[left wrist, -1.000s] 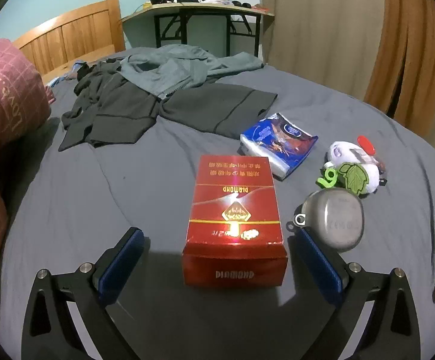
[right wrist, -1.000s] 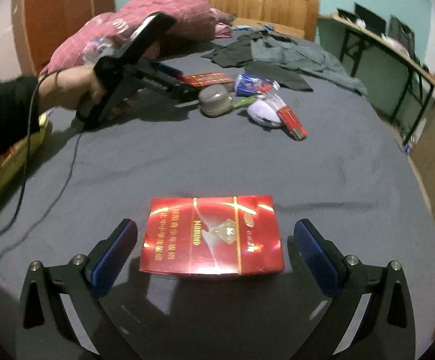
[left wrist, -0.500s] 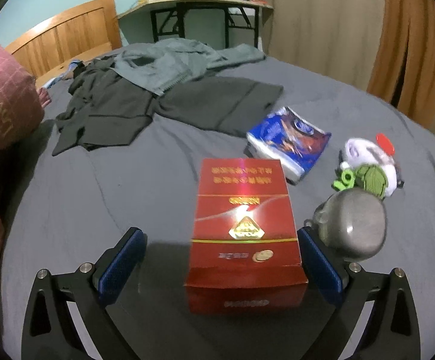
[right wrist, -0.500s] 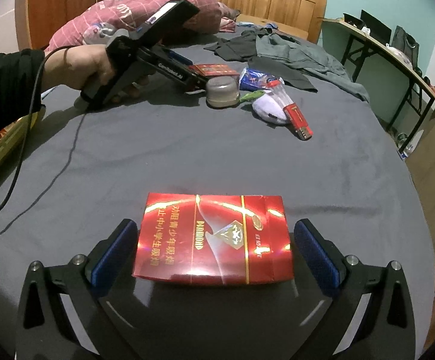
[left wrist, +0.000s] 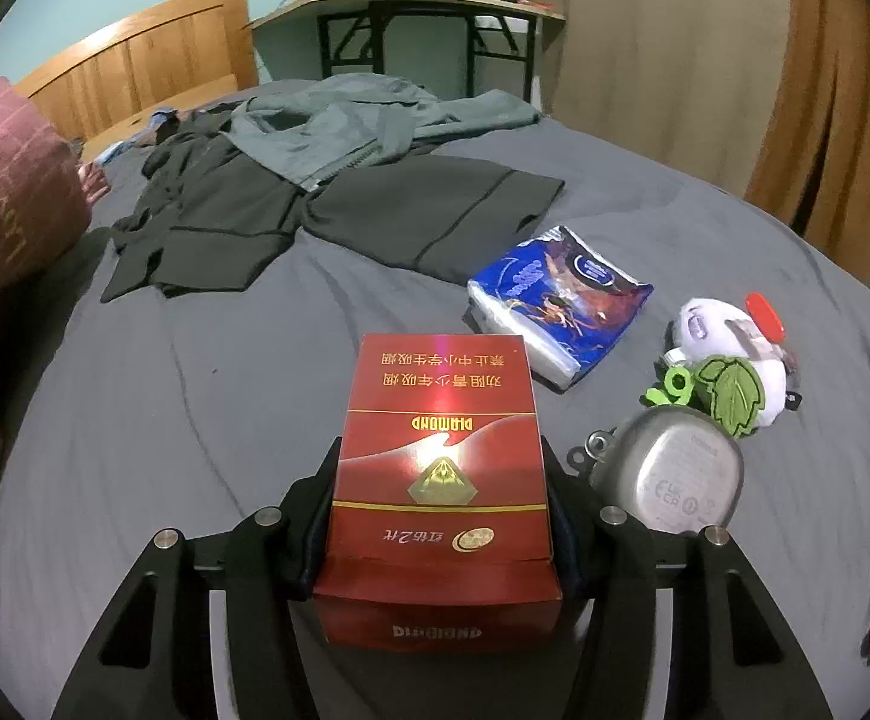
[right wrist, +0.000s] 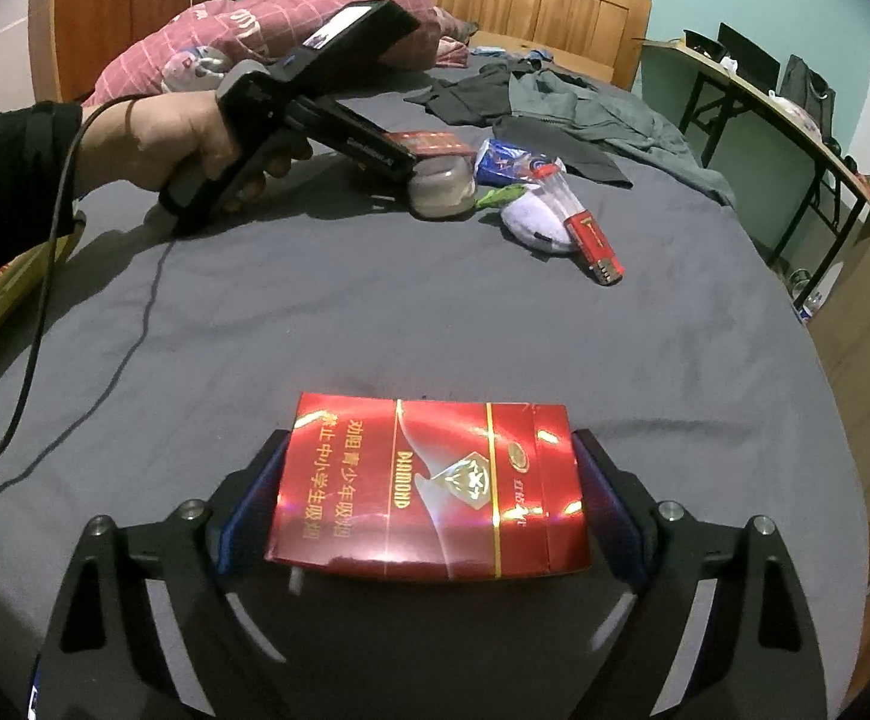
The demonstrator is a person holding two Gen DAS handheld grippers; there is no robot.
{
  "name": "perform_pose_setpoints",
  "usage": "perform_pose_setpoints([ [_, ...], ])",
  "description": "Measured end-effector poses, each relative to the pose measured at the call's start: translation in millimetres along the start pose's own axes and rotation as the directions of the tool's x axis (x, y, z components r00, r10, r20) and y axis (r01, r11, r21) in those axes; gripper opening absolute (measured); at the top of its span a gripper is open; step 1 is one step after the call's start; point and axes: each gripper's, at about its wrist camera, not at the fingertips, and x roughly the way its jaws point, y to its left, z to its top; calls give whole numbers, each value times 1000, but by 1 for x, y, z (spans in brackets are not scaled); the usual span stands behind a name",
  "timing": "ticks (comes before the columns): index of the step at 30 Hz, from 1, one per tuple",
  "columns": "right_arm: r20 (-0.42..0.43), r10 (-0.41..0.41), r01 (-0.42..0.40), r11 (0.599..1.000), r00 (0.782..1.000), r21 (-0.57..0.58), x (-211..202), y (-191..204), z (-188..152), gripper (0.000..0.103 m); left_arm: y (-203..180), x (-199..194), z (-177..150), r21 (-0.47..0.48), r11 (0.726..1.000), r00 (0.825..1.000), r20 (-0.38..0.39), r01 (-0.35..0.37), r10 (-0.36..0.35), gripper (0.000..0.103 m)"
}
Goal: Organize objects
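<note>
Now both grippers are clamped on red cartons lying on the grey bed (left wrist: 195, 420). Left gripper (left wrist: 441, 516) has its jaws closed against the long sides of a carton (left wrist: 441, 480) lying lengthwise ahead of it, pads low on the near end, likely so it can be lifted or slid without tipping. Right gripper (right wrist: 429, 504) pinches its own carton (right wrist: 429, 486) across the width, text running sideways, near the near edge of the bed and well apart from everything else. Both cartons appear to rest on the sheet, not raised, though that is hard to tell. Right of the left carton, just beside the jaw, sits a silver case (left wrist: 669, 480); it may get nudged if the carton swings right. Beyond it a white plush (left wrist: 729, 348) with a green leaf tag, and a blue packet (left wrist: 561, 300) far right of the carton. Dark clothes (left wrist: 315, 192) lie far back, no obstacle. In the right view a thin red box (right wrist: 597, 240) leans on the plush. Guess: cartons get grouped together.
</note>
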Motion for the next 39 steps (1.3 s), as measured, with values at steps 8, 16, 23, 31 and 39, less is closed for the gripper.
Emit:
perform_pose_setpoints([
  [8,2,-26,26,999,1000,28,1,-5,0,88,-13,-15,-13,-93,991,995,-24,-96,94,55],
  [16,-2,-54,54,992,999,110,3,-19,3,88,-45,-76,-57,-212,961,985,-30,-175,173,55],
  [23,7,-70,69,987,998,147,-2,-20,6,88,-99,-139,-115,-340,914,974,-23,-221,227,55],
  [31,15,-54,48,965,998,260,-19,-25,5,88,-145,-196,-147,-399,870,951,-12,-288,309,55],
  [39,24,-61,52,959,998,279,-31,-25,-2,88,-170,-213,-163,-427,848,940,-19,-315,340,55],
])
